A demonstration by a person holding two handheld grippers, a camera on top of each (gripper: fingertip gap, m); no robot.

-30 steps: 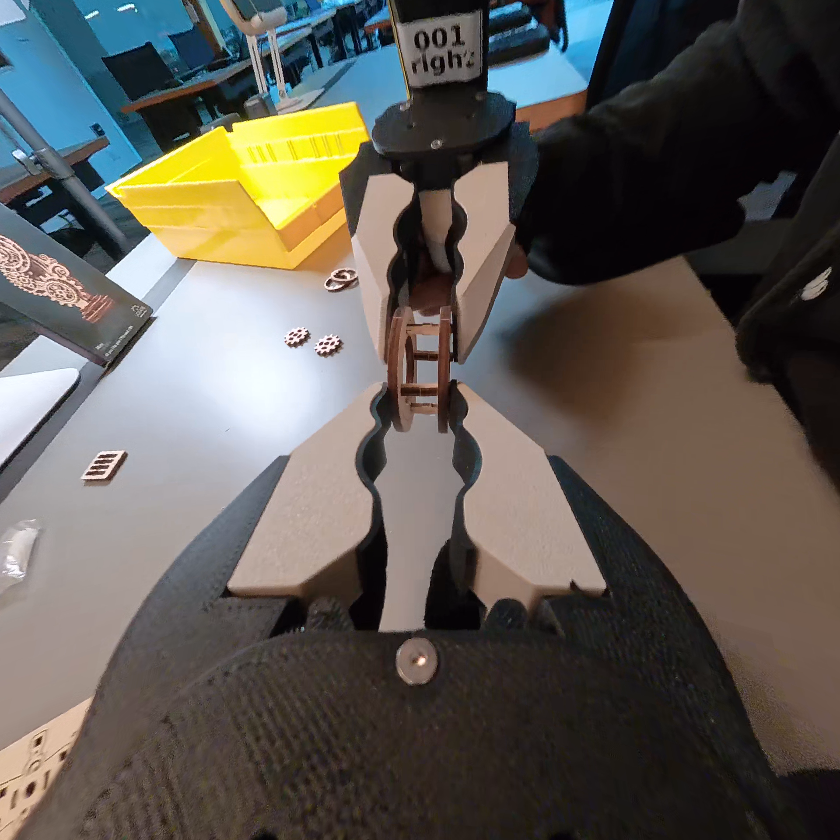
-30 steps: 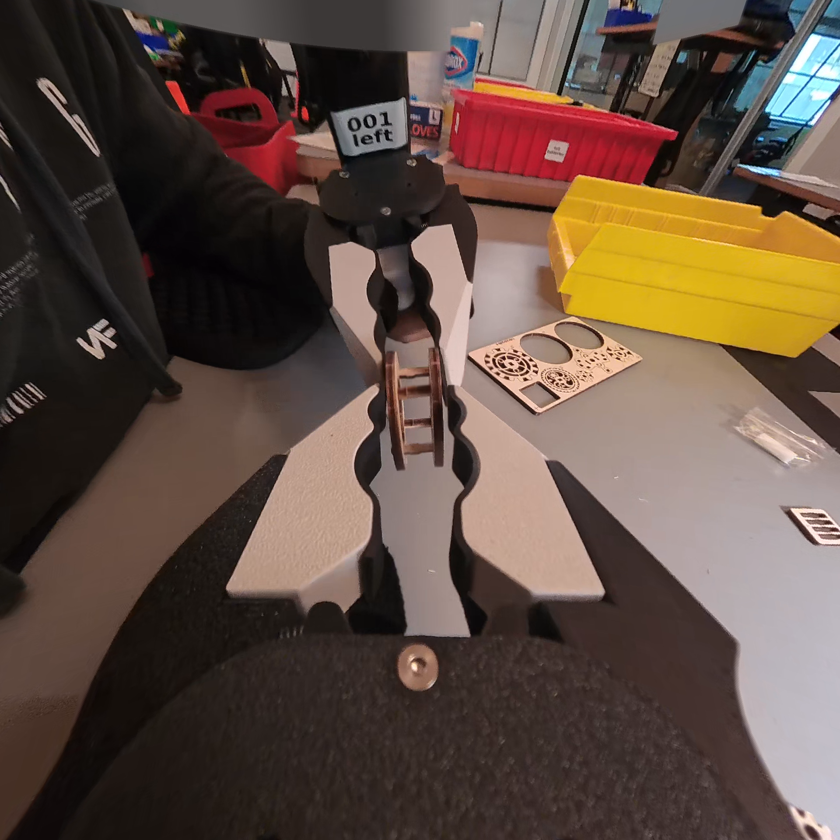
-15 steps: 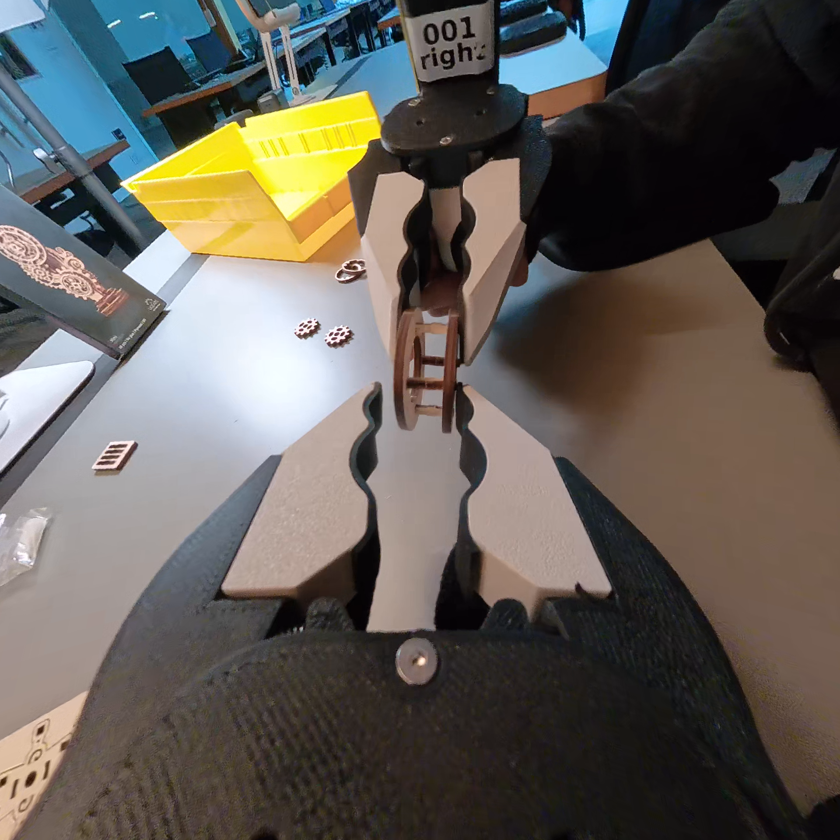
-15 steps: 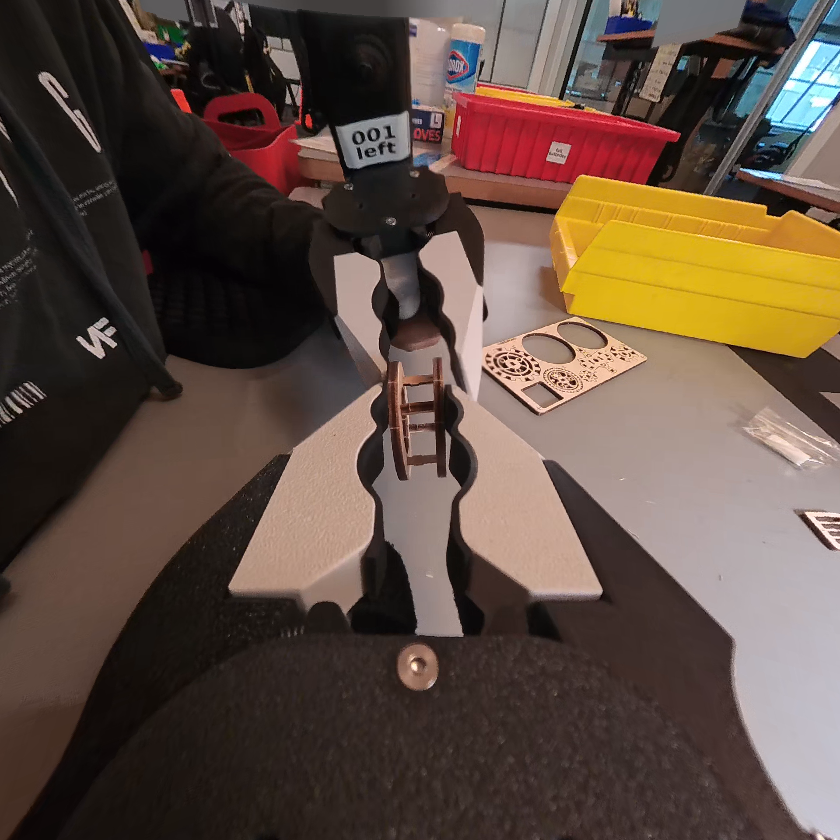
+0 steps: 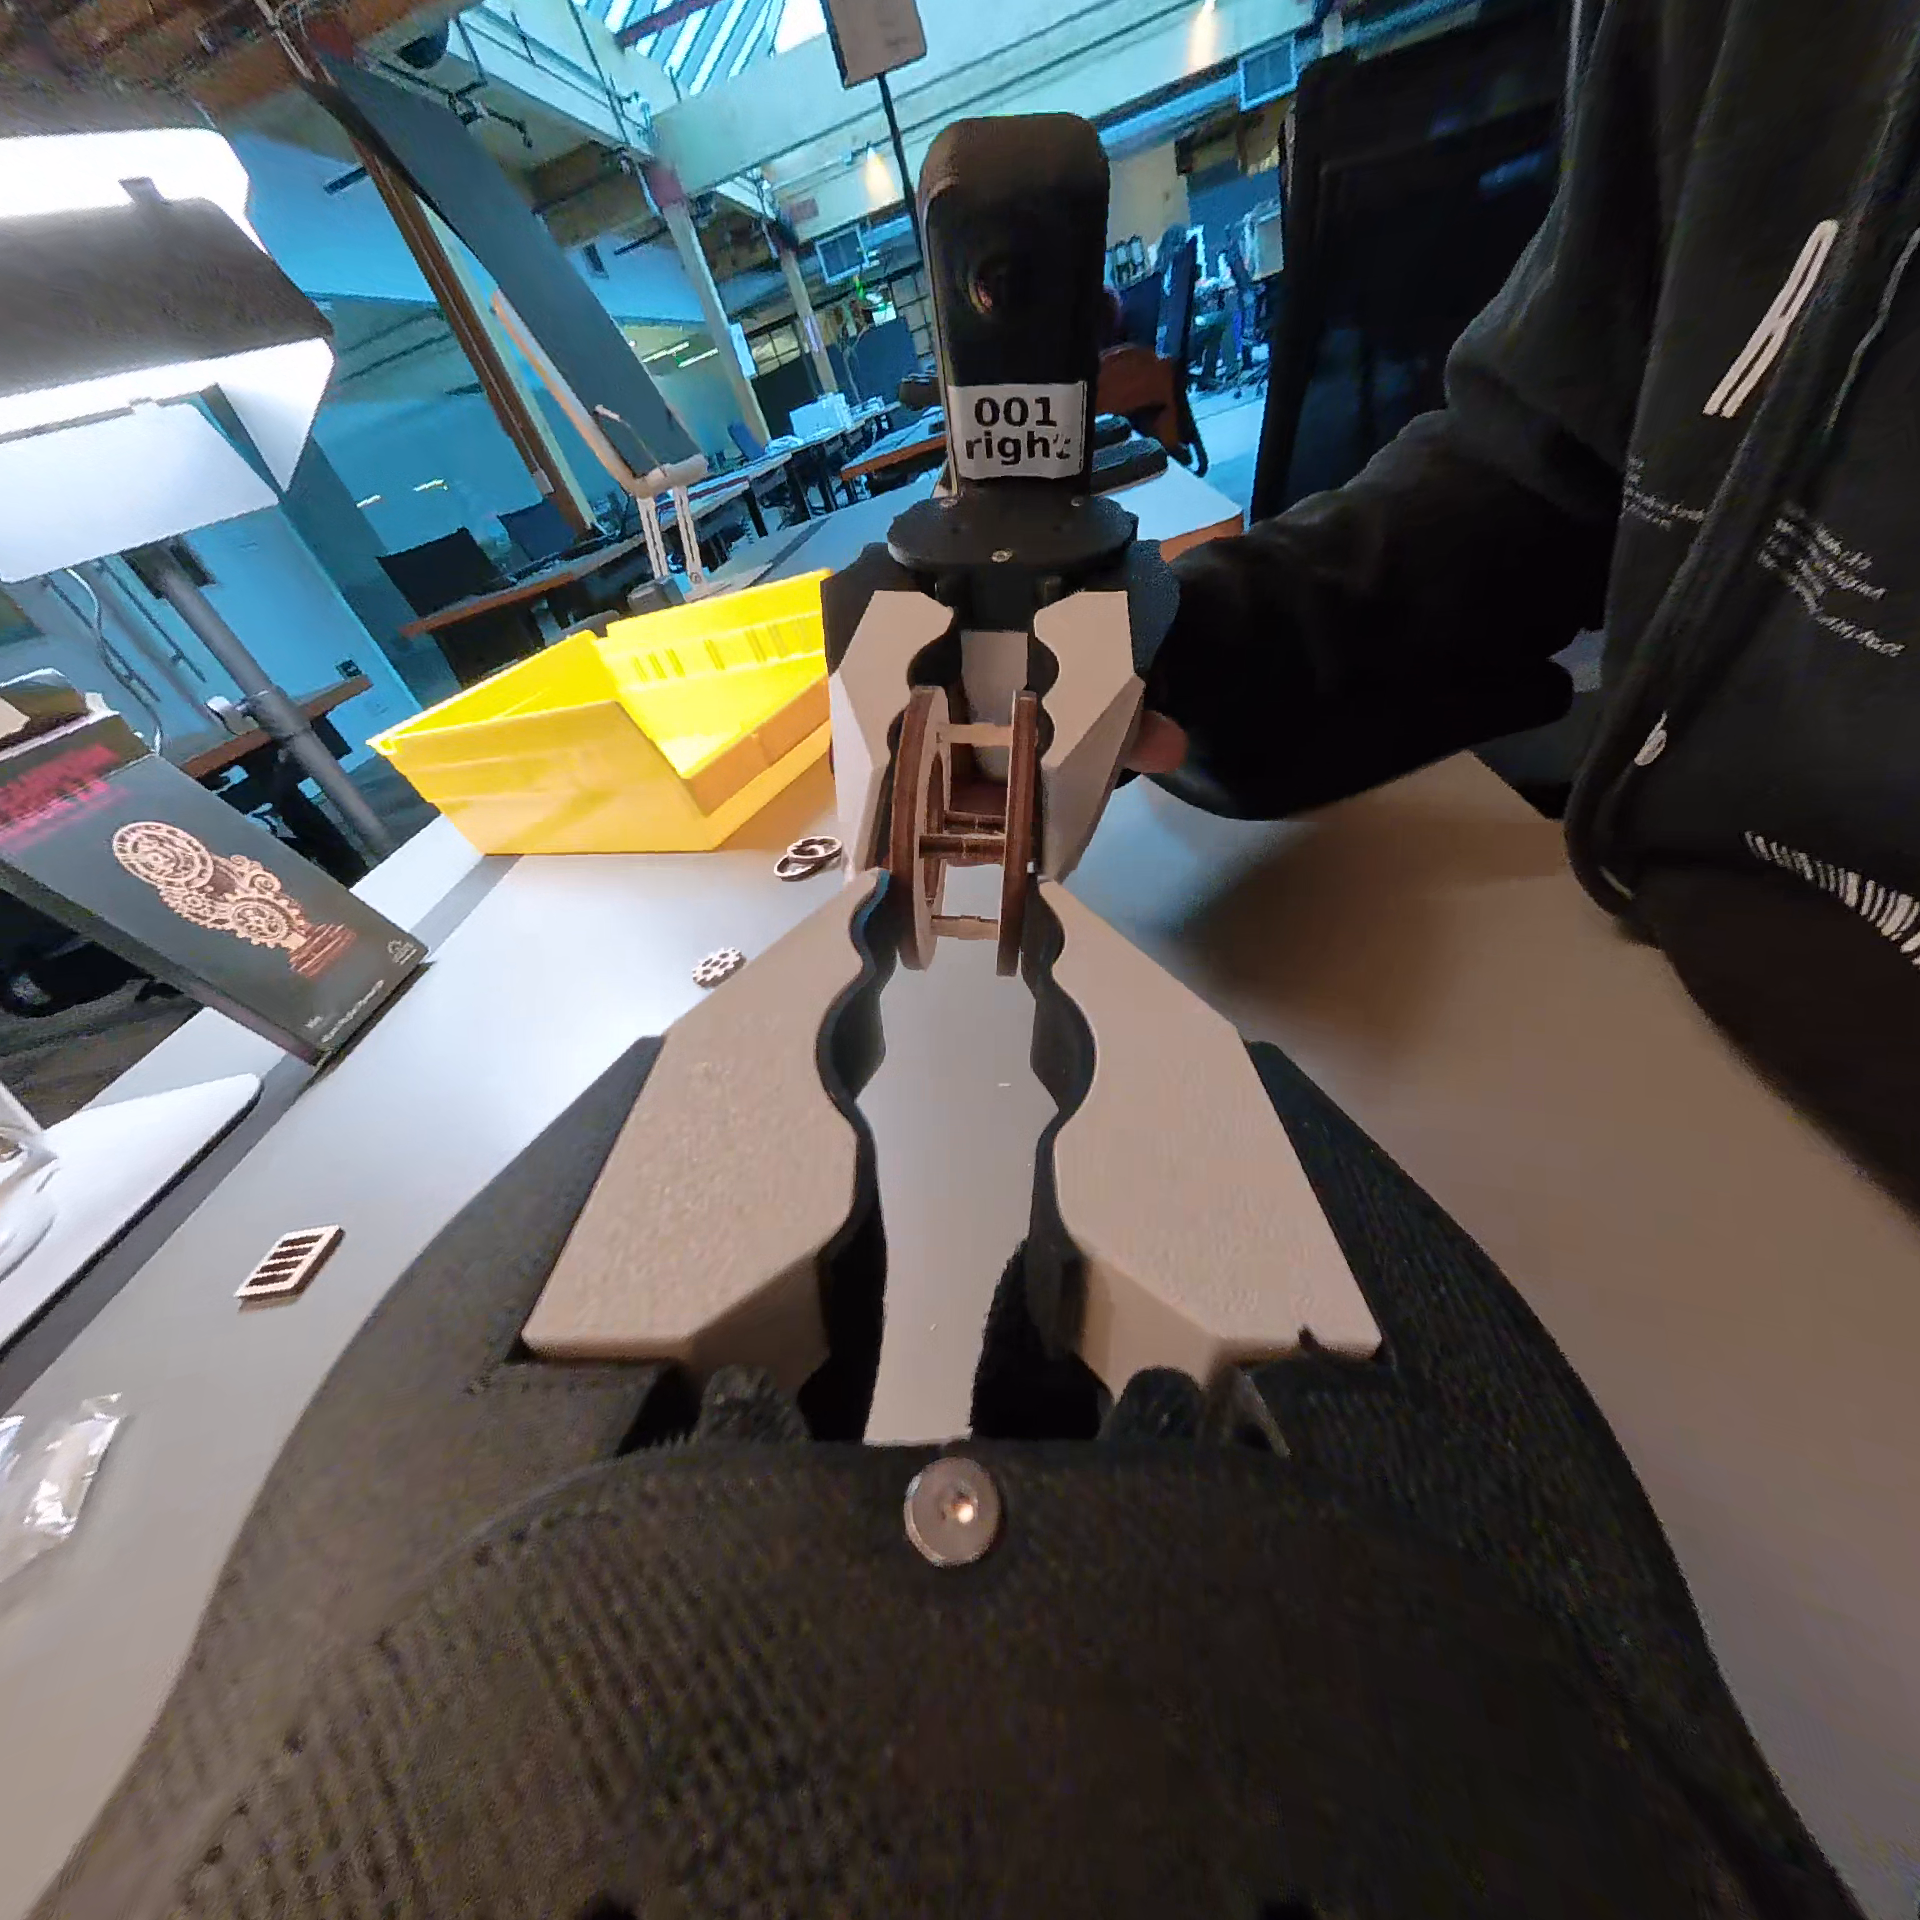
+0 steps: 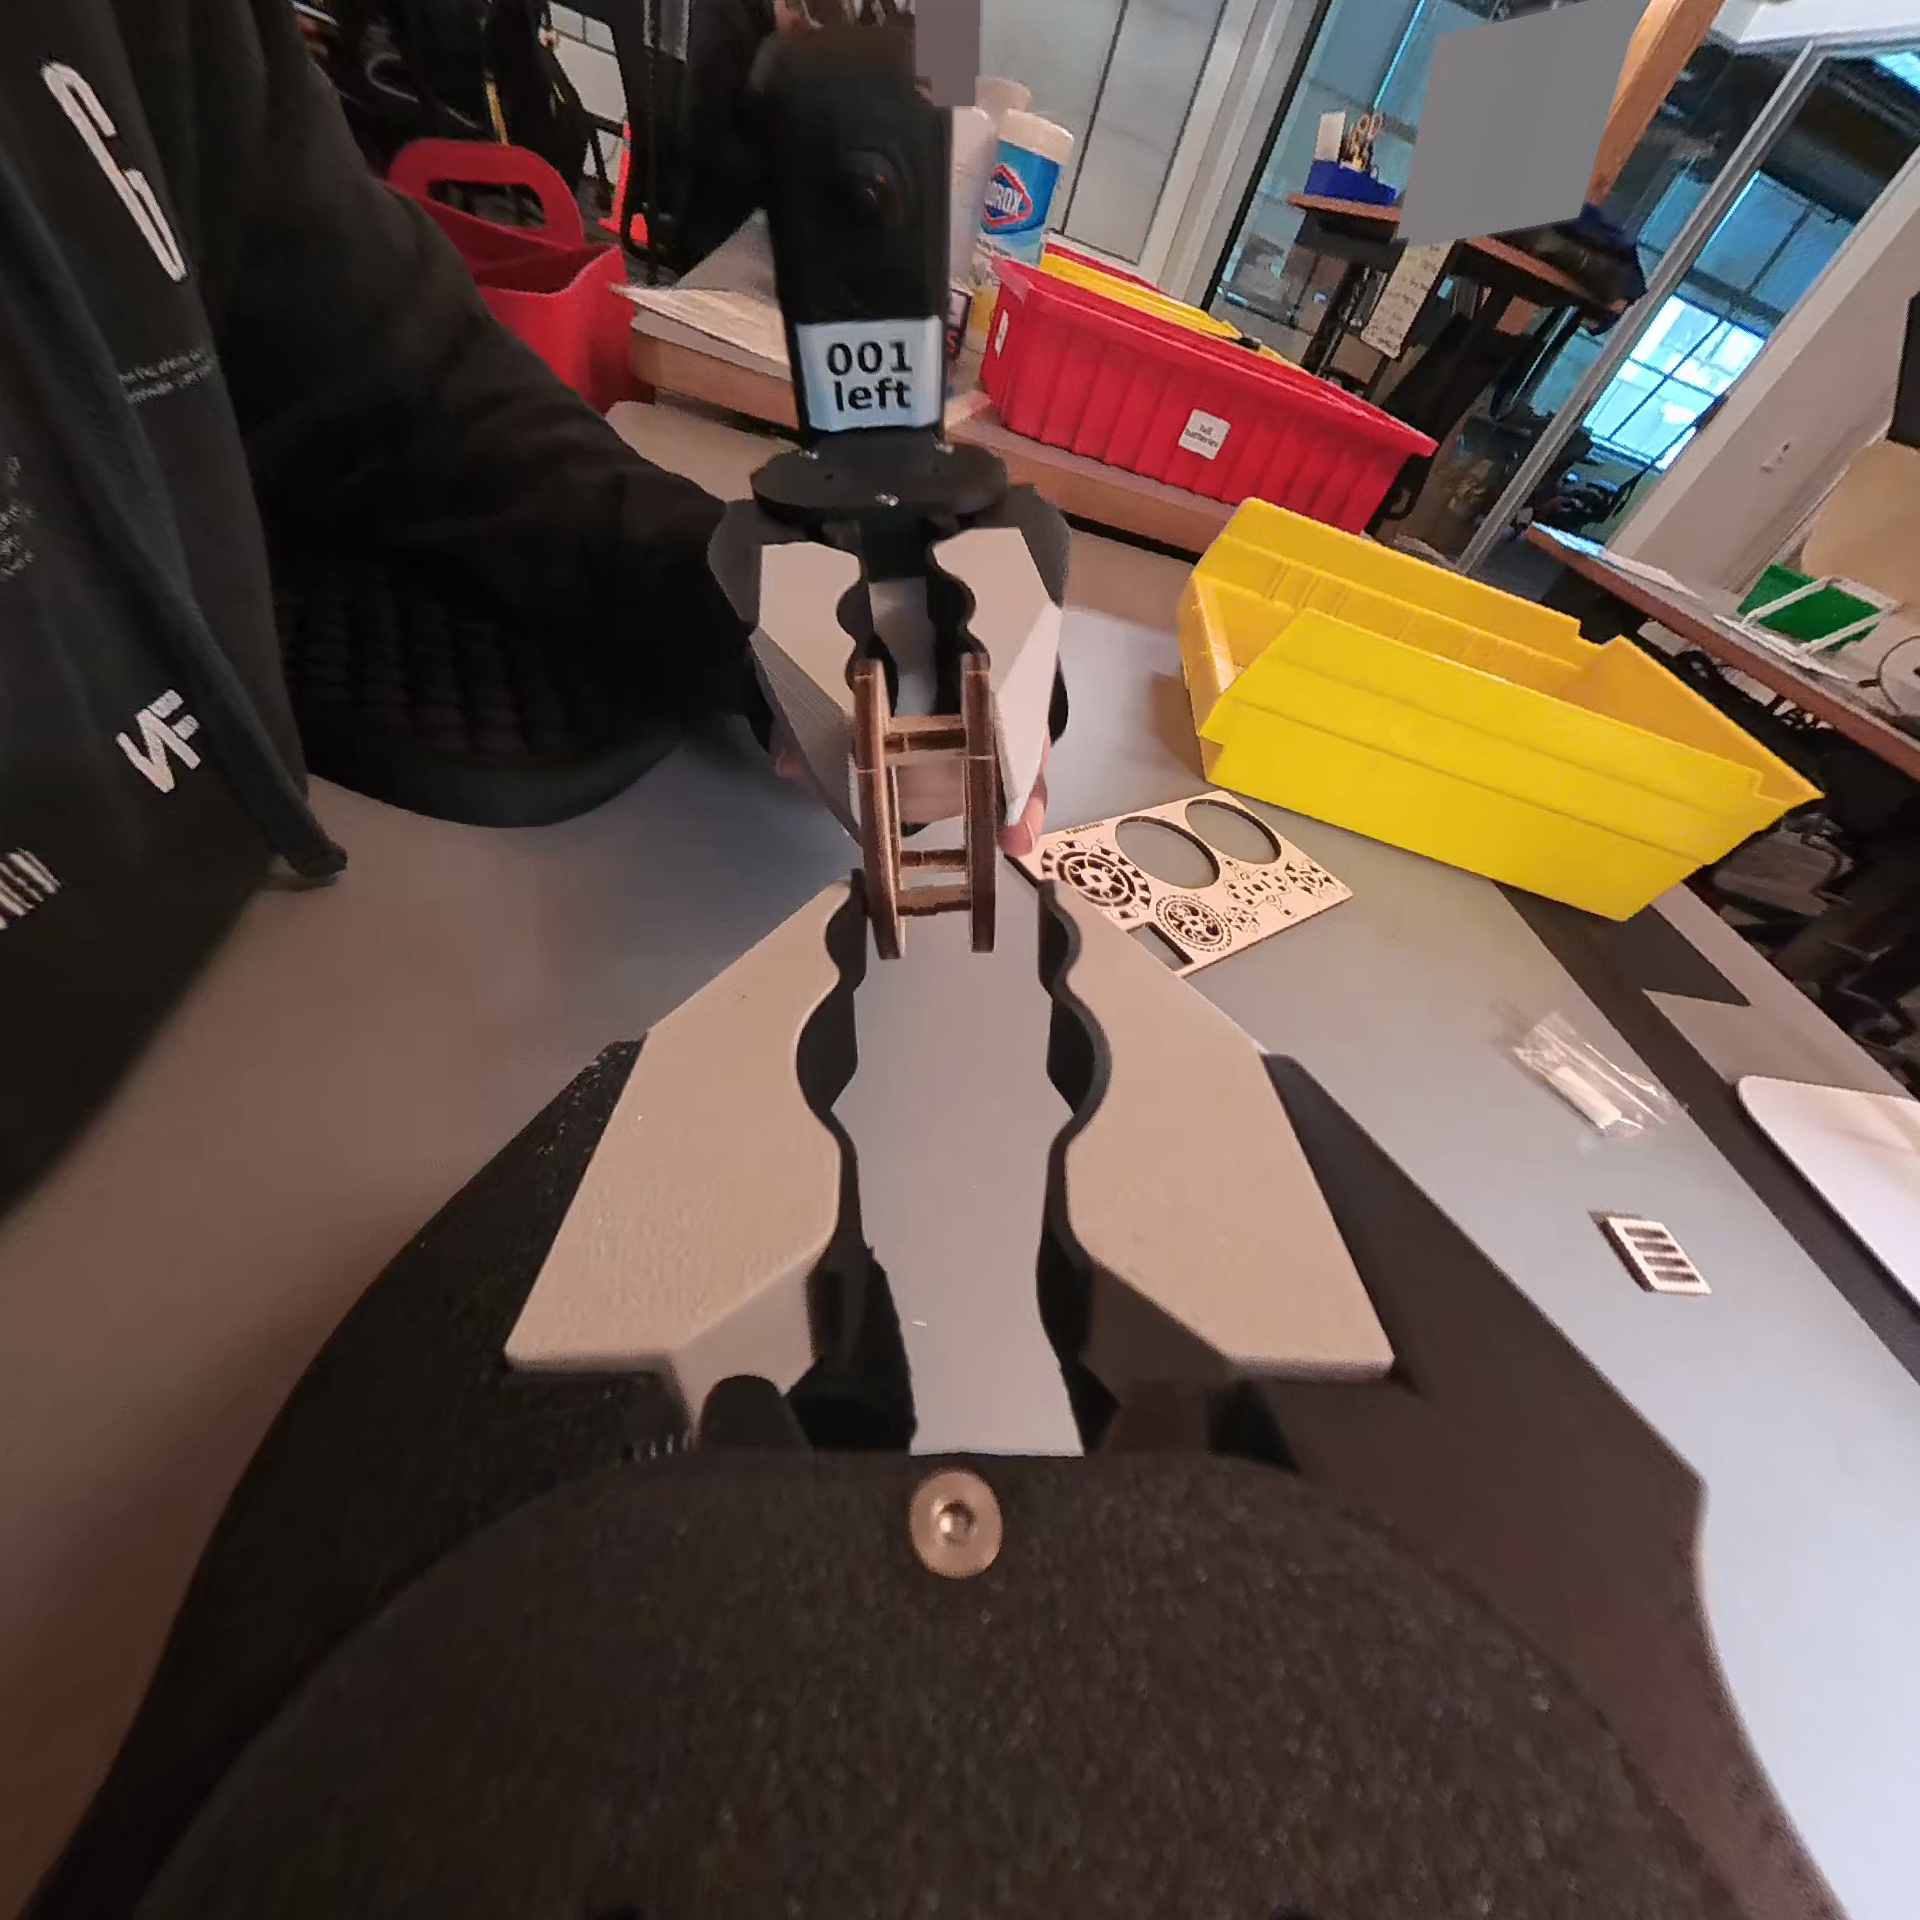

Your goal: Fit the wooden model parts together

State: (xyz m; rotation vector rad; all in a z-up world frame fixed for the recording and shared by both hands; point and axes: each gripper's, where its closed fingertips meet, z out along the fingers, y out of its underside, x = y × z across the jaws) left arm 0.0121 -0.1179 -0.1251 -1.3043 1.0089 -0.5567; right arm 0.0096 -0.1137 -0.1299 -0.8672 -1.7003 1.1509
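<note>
Grey table (image 5: pixel 1351 1039) | left claw (image 5: pixel 956 894) clamps wooden wheel (image 5: pixel 961 831) | right claw (image 6: pixel 951 904) parted, loosely around it

Brown wooden wheel (image 5: pixel 964 831), yellow bin (image 5: pixel 665 727), grey table (image 5: pixel 1455 1039).

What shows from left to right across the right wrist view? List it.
In order: dark sleeve, wooden wheel, wooden sheet, plastic bag, white pad.
</note>
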